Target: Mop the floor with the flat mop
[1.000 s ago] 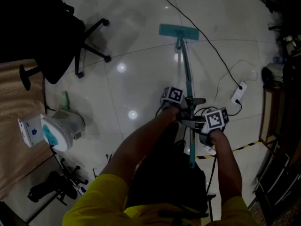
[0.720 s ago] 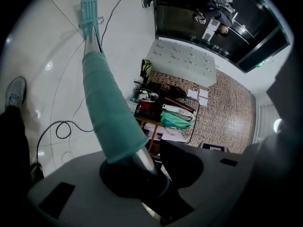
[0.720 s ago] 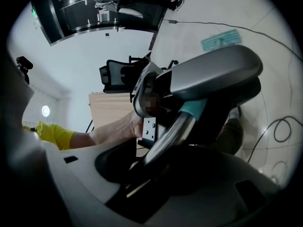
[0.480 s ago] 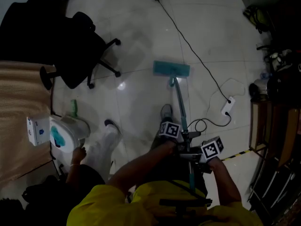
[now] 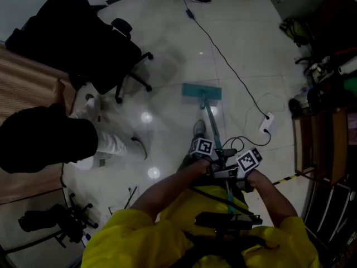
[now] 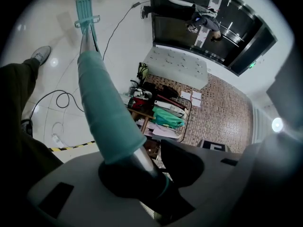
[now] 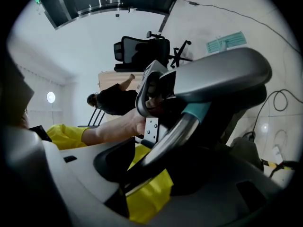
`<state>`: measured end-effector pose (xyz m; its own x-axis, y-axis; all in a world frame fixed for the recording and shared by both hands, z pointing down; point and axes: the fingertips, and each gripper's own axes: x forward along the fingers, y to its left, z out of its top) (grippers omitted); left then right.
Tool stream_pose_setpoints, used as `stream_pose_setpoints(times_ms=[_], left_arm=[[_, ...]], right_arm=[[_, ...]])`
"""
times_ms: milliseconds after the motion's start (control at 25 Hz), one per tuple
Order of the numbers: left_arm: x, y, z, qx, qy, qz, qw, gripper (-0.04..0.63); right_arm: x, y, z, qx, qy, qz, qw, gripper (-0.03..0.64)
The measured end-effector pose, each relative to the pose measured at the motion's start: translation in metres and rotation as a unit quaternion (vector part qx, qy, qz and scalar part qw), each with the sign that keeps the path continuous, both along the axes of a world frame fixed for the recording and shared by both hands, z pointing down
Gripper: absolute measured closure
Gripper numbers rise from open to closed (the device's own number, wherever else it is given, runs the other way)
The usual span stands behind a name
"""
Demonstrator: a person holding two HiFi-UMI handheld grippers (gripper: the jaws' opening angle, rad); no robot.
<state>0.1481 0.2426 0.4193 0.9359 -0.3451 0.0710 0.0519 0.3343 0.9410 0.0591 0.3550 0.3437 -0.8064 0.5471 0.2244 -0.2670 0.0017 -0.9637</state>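
Note:
The flat mop's teal head (image 5: 201,91) lies on the pale tiled floor, ahead of my shoe (image 5: 199,128). Its handle (image 5: 211,126) slants back to me. My left gripper (image 5: 215,159) is shut on the handle just above the teal sleeve's end (image 6: 102,108); its jaws have just been opening a little, with the handle still between them. Right behind it, my right gripper (image 5: 226,172) is shut on the bare metal part of the handle (image 7: 175,136). The left gripper view shows the mop head (image 6: 86,11) far off, and the right gripper view shows the mop head (image 7: 226,42) too.
A black office chair (image 5: 106,54) stands at the back left. A person in black with white trousers (image 5: 44,141) bends beside a wooden table (image 5: 22,94). A black cable (image 5: 223,54) runs to a white power strip (image 5: 265,123). Cluttered shelves (image 5: 318,144) line the right.
Both grippers have risen with the handle, so more of the floor shows. A person in black has come in at the left and now hides the white bucket.

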Motion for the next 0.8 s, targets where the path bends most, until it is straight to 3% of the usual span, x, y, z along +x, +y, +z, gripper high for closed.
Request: stream_pose_setpoints(times_ms=[240,800], left_arm=[[0.000,0.049,0.008,0.023,-0.006,0.000,0.9997,0.453],[-0.023,0.070,0.037,0.017,-0.013,0.057,0.9982,0.442]], right_arm=[[0.003,0.051,0.015,0.045,0.005,-0.027,0.999,0.379],[-0.030,0.064,0.044,0.034,0.017,-0.003,0.999,0.377]])
